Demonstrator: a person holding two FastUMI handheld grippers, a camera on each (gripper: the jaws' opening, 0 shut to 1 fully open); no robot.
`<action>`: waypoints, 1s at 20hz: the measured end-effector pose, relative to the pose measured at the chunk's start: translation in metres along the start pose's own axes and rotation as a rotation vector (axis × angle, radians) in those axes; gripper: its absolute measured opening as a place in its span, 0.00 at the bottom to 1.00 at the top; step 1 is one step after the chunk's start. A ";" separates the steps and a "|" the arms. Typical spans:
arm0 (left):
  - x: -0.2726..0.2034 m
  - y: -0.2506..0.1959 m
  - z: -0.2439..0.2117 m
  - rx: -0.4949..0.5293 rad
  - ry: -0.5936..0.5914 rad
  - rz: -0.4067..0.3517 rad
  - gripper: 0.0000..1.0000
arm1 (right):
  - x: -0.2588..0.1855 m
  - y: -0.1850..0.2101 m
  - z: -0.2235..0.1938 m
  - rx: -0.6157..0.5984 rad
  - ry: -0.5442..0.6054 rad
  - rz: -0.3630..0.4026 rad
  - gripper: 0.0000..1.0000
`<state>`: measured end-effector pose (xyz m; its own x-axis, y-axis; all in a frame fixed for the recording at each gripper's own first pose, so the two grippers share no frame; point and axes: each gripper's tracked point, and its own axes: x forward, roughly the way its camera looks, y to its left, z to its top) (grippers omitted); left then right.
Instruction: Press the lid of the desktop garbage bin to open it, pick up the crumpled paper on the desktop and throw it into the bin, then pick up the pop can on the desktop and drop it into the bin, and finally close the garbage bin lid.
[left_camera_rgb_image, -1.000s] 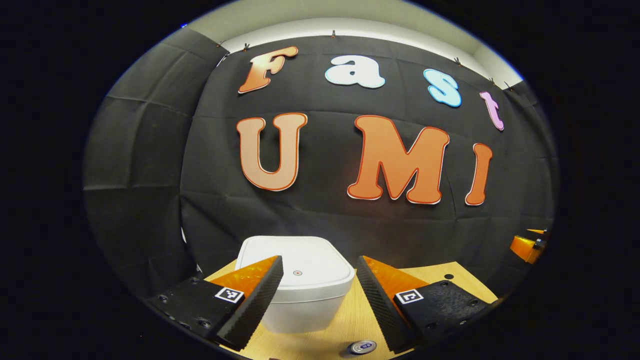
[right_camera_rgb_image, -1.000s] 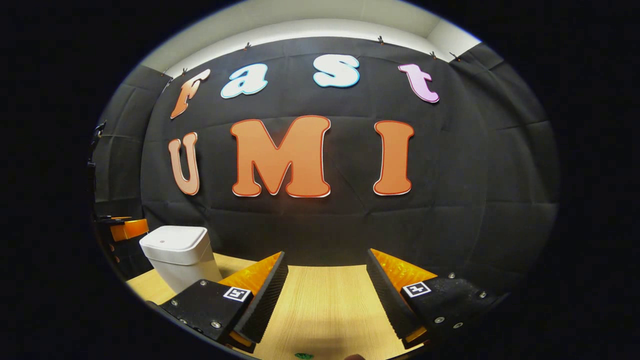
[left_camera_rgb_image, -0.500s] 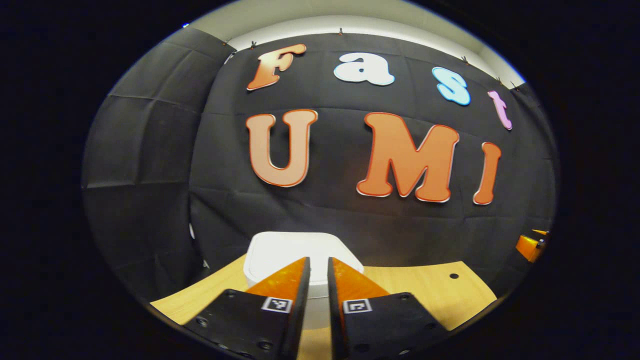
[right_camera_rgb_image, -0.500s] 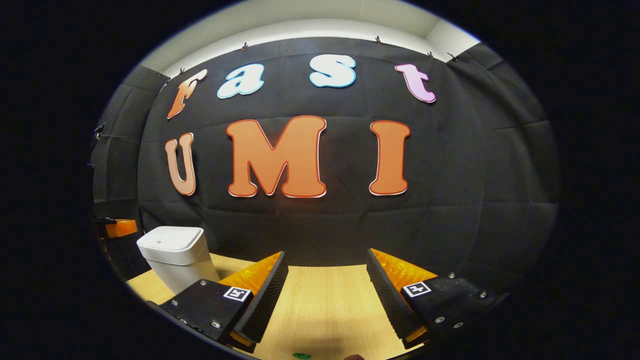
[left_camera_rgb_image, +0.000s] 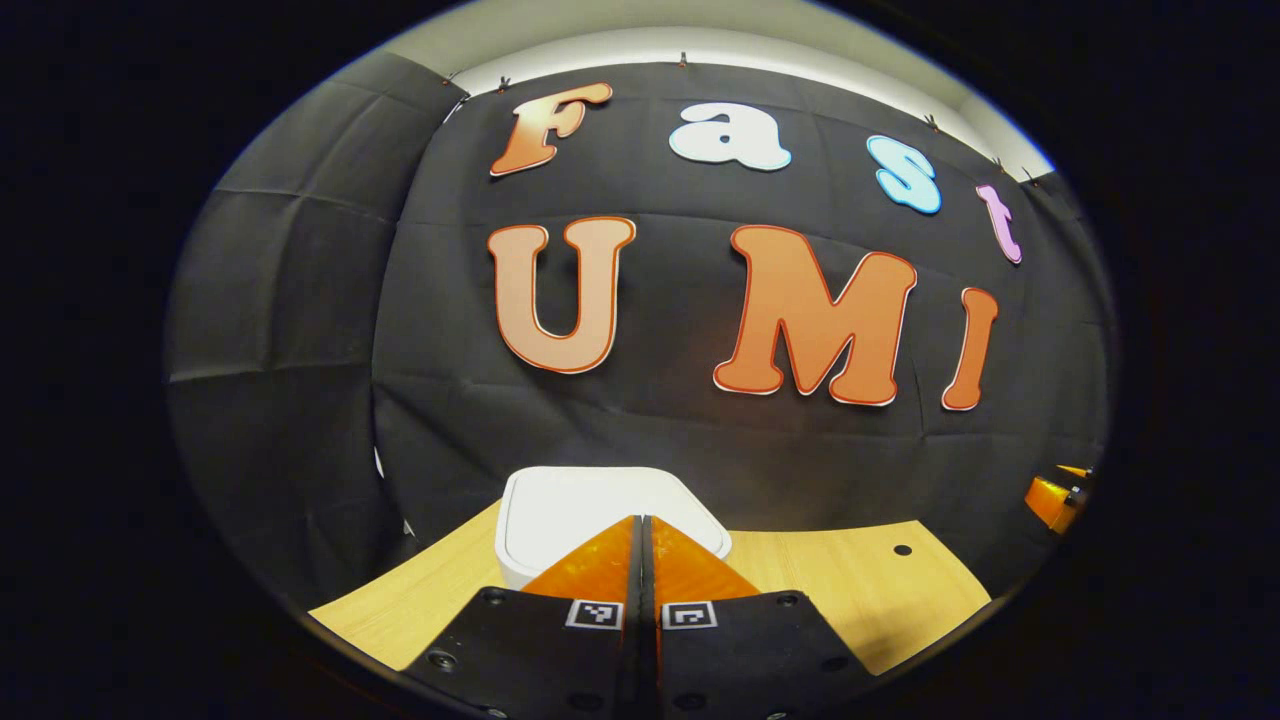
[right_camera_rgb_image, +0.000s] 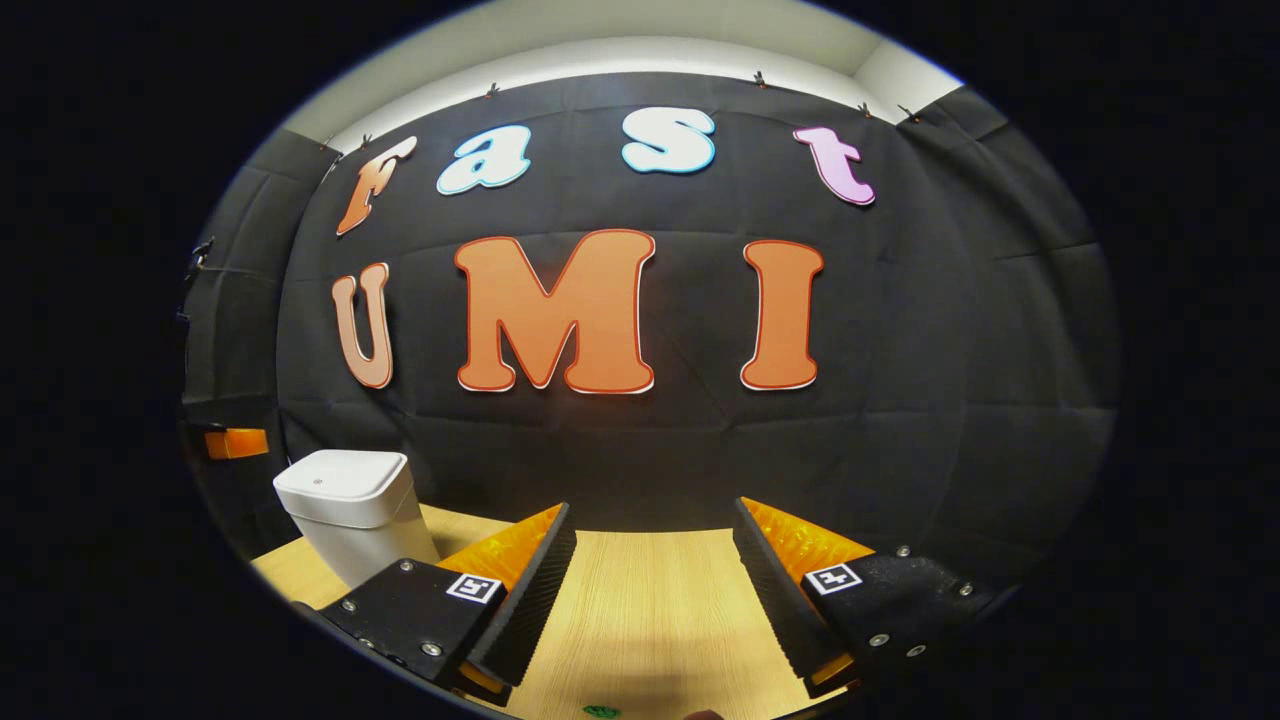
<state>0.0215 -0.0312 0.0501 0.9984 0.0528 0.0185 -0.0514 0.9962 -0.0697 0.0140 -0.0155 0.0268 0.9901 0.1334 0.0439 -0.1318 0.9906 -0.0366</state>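
— What do I have on the left hand-held gripper (left_camera_rgb_image: 641, 530)?
— Fingers pressed together, gripping nothing, pointing over the closed lid of the white bin (left_camera_rgb_image: 560, 510), which stands upright on the desk (left_camera_rgb_image: 850, 590).
— And the right hand-held gripper (right_camera_rgb_image: 650, 560)?
— Fingers wide apart, empty above bare desk; the bin sits far left.

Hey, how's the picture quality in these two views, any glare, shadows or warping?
Left gripper view: sharp, the bin lid looks bright, nearly washed out; the wall seams bow from the fisheye. Right gripper view: also sharp, a soft shadow lies on the table between the tool fingers; the bin leans near the edge.
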 end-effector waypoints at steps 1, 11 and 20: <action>0.000 -0.001 0.002 0.012 0.002 -0.007 0.00 | 0.000 0.000 -0.002 -0.001 0.001 0.003 0.94; 0.041 0.012 0.001 0.048 0.199 -0.099 0.00 | 0.010 0.002 -0.011 0.002 0.044 0.009 0.94; 0.077 0.013 -0.043 0.052 0.411 -0.179 0.00 | 0.014 -0.012 -0.030 -0.005 0.101 -0.047 0.94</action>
<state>0.0990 -0.0172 0.0078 0.9170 -0.1416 -0.3730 0.1321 0.9899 -0.0510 0.0314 -0.0265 -0.0019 0.9950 0.0826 -0.0555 -0.0849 0.9955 -0.0416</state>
